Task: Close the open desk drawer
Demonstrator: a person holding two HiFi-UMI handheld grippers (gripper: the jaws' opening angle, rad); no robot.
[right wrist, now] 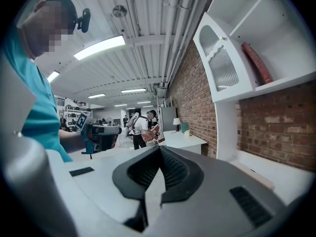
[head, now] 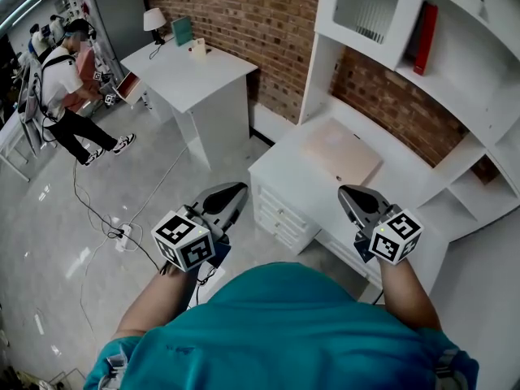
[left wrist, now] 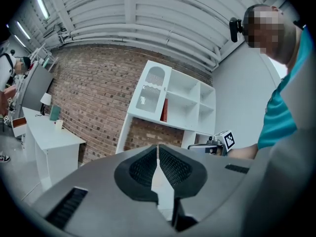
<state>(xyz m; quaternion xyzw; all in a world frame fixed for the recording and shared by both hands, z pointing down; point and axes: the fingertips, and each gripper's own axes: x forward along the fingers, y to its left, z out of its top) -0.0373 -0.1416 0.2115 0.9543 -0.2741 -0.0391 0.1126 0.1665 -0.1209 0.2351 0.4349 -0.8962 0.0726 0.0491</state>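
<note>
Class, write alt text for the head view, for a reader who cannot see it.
Seen from above, a person in a teal shirt holds a left gripper and a right gripper, both shut and empty, in front of a white desk against a brick wall. A flat pink item lies on the desk.

Your left gripper (left wrist: 158, 151): jaws together, tips touching. White shelf unit (left wrist: 183, 98) far ahead against brick wall (left wrist: 94, 100); right gripper (left wrist: 198, 145) at right.

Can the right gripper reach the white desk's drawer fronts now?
Probably yes: the right gripper, jaws shut and empty, hangs near the front edge of the desk, and nothing stands between it and the drawer fronts.
</note>
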